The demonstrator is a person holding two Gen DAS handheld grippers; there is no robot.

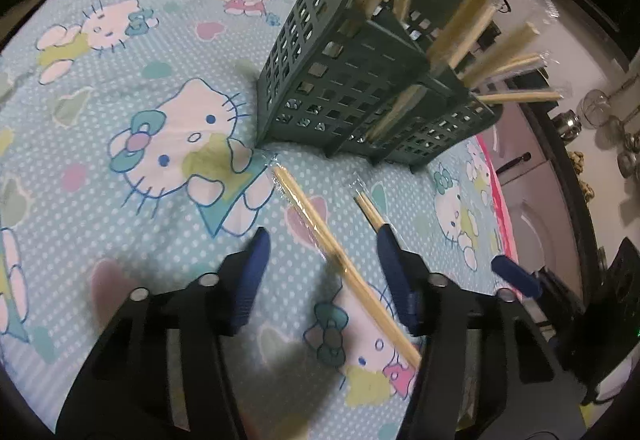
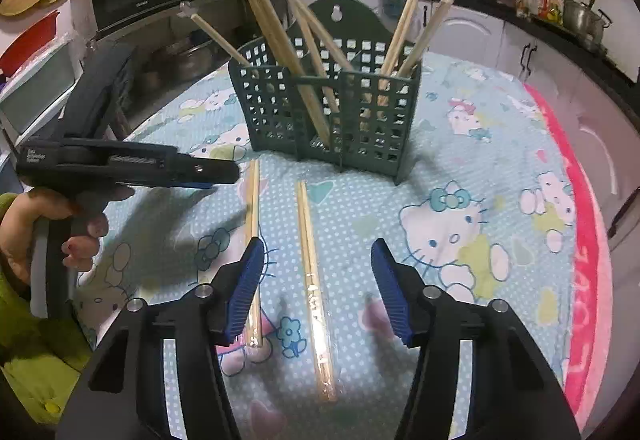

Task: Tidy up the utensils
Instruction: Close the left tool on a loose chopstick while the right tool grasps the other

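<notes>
Right wrist: wrapped chopsticks (image 2: 314, 292) lie between the spread tongs (image 2: 318, 252)

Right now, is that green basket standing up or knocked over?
Standing upright. The green basket sits on its base on the cloth, open top upward, with wrapped chopsticks leaning out of it.

2 chopstick pairs (image 2: 316, 292) lying flat, 1 holder (image 2: 332, 108).

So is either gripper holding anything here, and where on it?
Nothing held: left gripper and right gripper are open above wrapped chopsticks.
</notes>
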